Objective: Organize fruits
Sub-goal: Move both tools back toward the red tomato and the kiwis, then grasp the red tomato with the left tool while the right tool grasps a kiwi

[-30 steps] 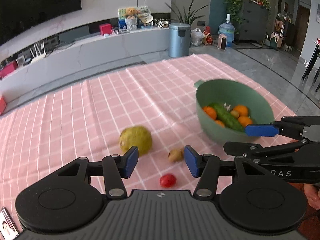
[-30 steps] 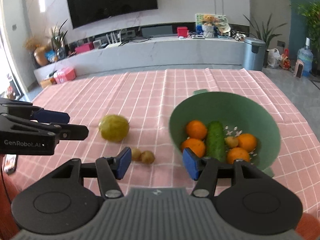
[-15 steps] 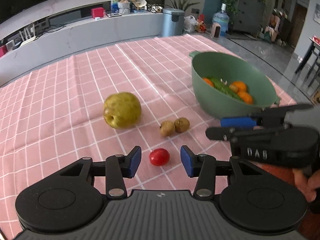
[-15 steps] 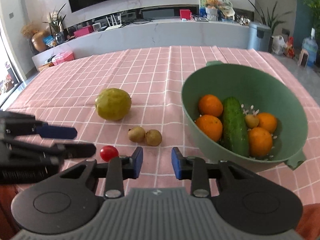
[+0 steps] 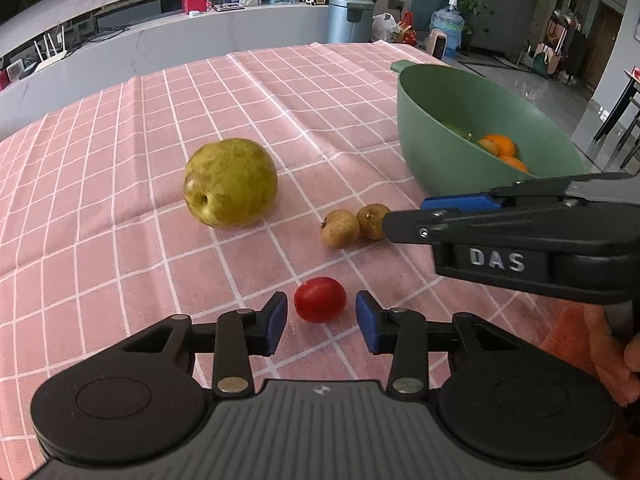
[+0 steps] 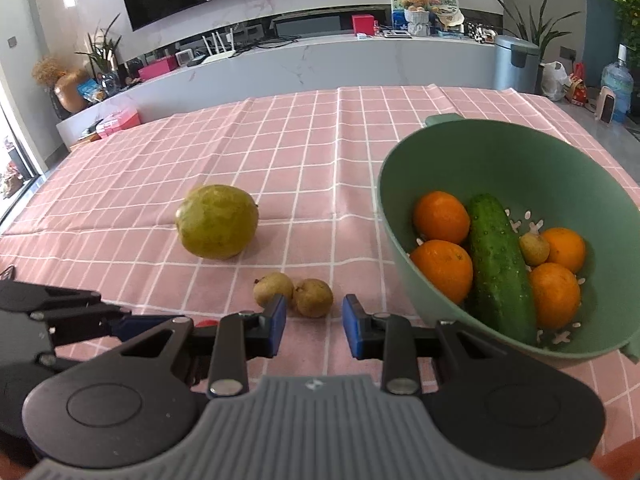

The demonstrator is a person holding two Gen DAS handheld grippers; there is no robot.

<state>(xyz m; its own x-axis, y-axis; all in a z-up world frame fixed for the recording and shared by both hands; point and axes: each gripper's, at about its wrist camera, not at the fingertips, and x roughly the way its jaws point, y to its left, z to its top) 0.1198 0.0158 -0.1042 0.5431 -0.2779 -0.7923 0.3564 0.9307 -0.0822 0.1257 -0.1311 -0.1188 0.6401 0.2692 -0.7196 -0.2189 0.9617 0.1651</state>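
Note:
A red cherry tomato (image 5: 320, 299) lies on the pink checked cloth between the open fingers of my left gripper (image 5: 321, 322). Two small brown fruits (image 6: 294, 294) lie side by side; the right one (image 6: 313, 297) sits just ahead of my open right gripper (image 6: 314, 326). A large yellow-green pear (image 5: 231, 182) lies to the left, also in the right wrist view (image 6: 216, 227). The green bowl (image 6: 560, 152) at the right holds several oranges (image 6: 441, 217), a cucumber (image 6: 499, 262) and a small brown fruit (image 6: 534, 248). The right gripper also shows in the left wrist view (image 5: 408, 216).
The pink checked cloth (image 5: 120, 240) covers the table. Beyond its far edge stand a long grey counter (image 6: 320, 60), a bin (image 6: 514, 62) and a water bottle (image 6: 618, 88). The left gripper's side (image 6: 60, 312) shows at the lower left of the right wrist view.
Both grippers have moved forward and down toward the cloth. The left now has the tomato between its fingers. The right has narrowed and come up to the two brown fruits.

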